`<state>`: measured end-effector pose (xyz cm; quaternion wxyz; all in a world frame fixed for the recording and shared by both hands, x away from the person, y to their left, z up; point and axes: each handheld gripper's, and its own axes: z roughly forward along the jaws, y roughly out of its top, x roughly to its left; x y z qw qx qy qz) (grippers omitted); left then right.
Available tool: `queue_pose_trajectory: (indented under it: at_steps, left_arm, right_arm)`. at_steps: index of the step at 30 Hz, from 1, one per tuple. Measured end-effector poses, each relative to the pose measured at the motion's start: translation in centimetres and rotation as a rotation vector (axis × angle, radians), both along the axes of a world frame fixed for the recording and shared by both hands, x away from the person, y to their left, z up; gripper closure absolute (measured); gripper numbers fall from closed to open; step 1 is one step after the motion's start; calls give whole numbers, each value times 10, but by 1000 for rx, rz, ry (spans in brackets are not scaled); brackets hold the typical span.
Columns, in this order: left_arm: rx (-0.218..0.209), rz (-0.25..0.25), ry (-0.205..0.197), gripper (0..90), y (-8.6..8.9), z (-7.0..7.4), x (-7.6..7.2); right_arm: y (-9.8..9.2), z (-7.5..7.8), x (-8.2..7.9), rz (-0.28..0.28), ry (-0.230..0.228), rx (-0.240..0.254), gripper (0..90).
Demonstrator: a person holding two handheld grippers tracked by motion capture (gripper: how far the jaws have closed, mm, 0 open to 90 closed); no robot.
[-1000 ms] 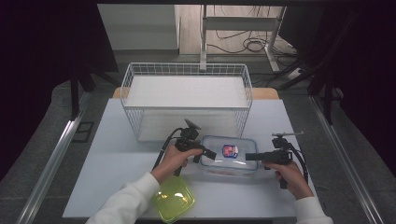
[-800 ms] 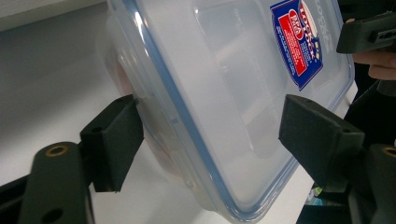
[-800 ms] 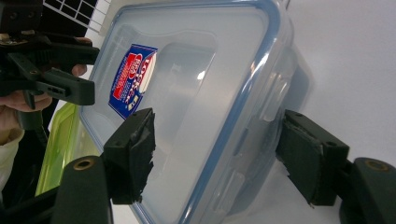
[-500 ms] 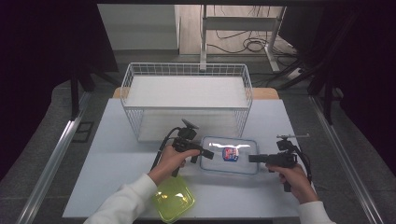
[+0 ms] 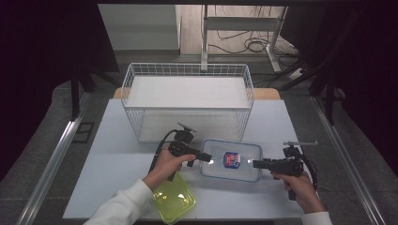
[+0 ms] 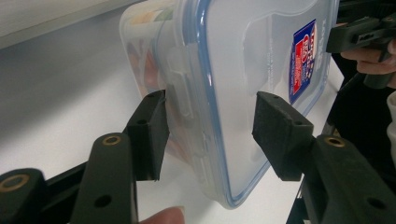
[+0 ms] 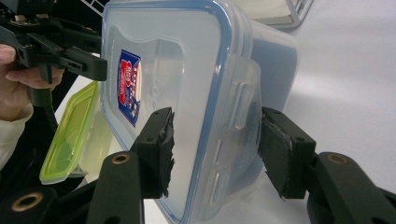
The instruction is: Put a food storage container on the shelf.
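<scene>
Two grippers at opposite short ends of the clear blue-rimmed container (image 5: pixel 230 160), which sits on the table (image 5: pixel 117 154) just in front of the wire basket (image 5: pixel 187 93). Left gripper (image 5: pixel 206 158) and right gripper (image 5: pixel 257 163) have both just been closing; each pair of jaws straddles an end latch flap (image 6: pixel 180 86), pads not yet pressing, so both still released. Risk: uneven squeeze, or pads catching only the flap (image 7: pixel 240 105), could pop the latch or let the box tilt and slip on lift. Green lid (image 5: pixel 174 202) near left forearm could get nudged
</scene>
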<state>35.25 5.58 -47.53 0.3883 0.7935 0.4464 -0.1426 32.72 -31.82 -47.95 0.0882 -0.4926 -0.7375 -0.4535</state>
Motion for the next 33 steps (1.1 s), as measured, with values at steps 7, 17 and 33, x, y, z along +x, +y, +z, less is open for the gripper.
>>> queue_pose_trajectory:
  at_steps: [7, 17, 33]
  left_arm:
    - [-21, -26, -16, 488, 5, -1, -2]
    - [-37, -47, -41, 502, 8, -3, -4]
    - [-57, -67, -50, 527, 12, -4, -4]
  right_arm:
    - [0, 1, -4, 4, -20, -5, 476]
    - [-1, -1, -8, 3, -38, 6, 481]
    - [-3, -2, -9, 7, -47, 21, 486]
